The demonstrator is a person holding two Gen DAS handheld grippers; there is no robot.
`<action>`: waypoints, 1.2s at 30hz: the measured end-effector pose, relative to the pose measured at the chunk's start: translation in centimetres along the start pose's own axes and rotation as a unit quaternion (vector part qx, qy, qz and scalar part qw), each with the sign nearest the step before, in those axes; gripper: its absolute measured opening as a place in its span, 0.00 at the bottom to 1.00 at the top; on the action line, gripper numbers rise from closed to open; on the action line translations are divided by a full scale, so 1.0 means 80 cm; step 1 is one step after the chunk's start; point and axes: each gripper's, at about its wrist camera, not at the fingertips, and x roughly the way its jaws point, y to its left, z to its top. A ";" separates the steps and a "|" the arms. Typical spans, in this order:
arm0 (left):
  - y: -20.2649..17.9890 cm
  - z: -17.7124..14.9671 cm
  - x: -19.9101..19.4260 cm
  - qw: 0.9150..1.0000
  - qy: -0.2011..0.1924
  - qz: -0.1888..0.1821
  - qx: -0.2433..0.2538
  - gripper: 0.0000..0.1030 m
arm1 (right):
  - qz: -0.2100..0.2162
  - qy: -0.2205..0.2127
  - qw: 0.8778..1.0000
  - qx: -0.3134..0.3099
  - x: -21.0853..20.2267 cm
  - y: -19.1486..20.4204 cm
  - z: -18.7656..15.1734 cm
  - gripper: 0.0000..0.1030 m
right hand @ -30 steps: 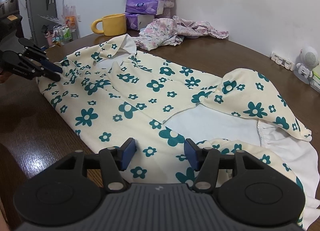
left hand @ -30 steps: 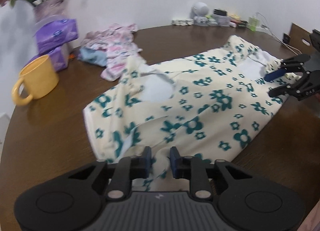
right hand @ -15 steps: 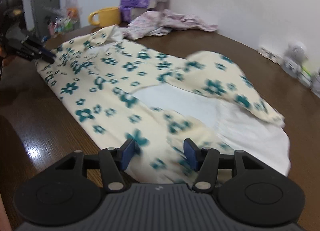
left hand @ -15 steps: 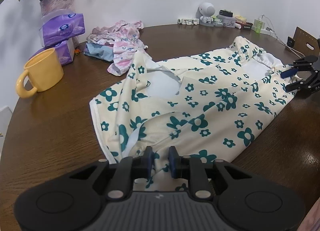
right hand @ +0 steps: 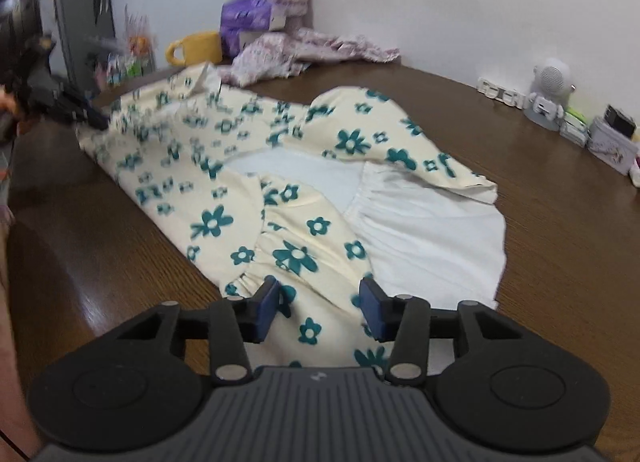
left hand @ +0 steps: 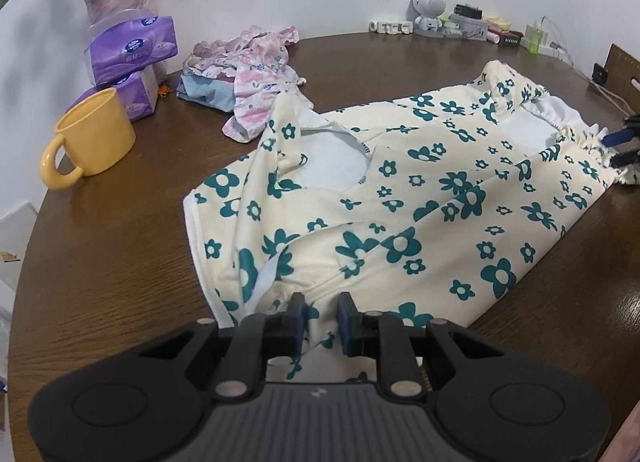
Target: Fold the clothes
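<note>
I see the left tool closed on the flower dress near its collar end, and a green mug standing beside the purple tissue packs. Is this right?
One detail is wrong: the mug is yellow, not green, as the left wrist view shows. The rest holds: the left tool is closed on a fold of the flower dress at its collar end, and the mug stands beside the purple tissue packs.

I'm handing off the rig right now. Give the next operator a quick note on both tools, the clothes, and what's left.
Left tool: shut on a pinch of the floral dress at its collar end.
Right tool: open, fingers straddling the hem end, gripping nothing.
The dress lies lengthwise on the wooden table, side edges turned inward so the white lining shows.
The pink garment sits crumpled near the yellow mug, untouched.
Left: close the right tool on the hem, finish folding the dress, then fold the pink garment.
</note>
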 end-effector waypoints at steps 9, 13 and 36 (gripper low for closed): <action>-0.006 0.008 0.002 1.000 0.017 0.014 0.005 0.17 | 0.012 0.058 0.996 -0.060 0.006 0.007 -0.009 0.57; -0.007 0.011 0.003 1.000 0.025 0.018 0.006 0.17 | 0.014 0.079 0.995 -0.064 -0.004 -0.015 -0.007 0.17; -0.006 0.020 0.010 0.998 0.042 0.034 0.010 0.18 | 0.024 0.122 0.991 -0.050 -0.034 -0.036 -0.023 0.07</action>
